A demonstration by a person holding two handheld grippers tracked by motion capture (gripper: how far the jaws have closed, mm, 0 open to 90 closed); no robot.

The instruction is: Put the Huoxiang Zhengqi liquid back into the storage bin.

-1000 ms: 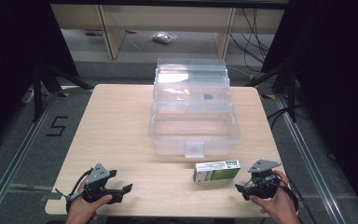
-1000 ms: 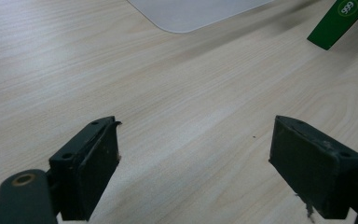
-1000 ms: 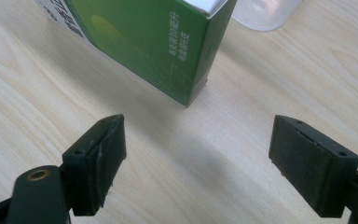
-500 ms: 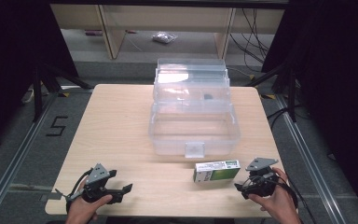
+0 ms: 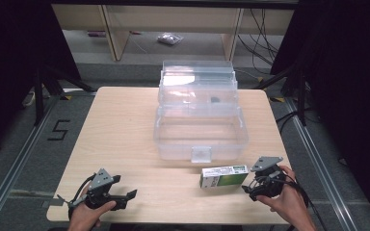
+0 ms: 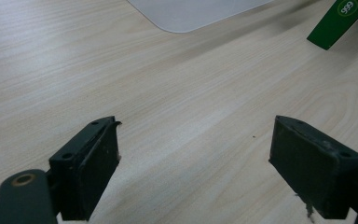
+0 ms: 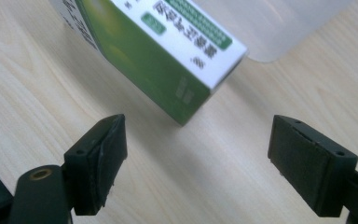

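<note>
A clear plastic bin (image 5: 200,137) sits mid-table (image 5: 115,139) — a small bag (image 5: 167,39) lies on the floor beyond.

"999" is read on the green box (image 6: 338,21); a "5" is marked on the floor (image 5: 60,130).

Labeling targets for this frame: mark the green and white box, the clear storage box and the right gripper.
green and white box (image 5: 224,176), high view, top face.
clear storage box (image 5: 201,154), high view, front latch.
right gripper (image 5: 249,188), high view, between its fingertips.
</note>
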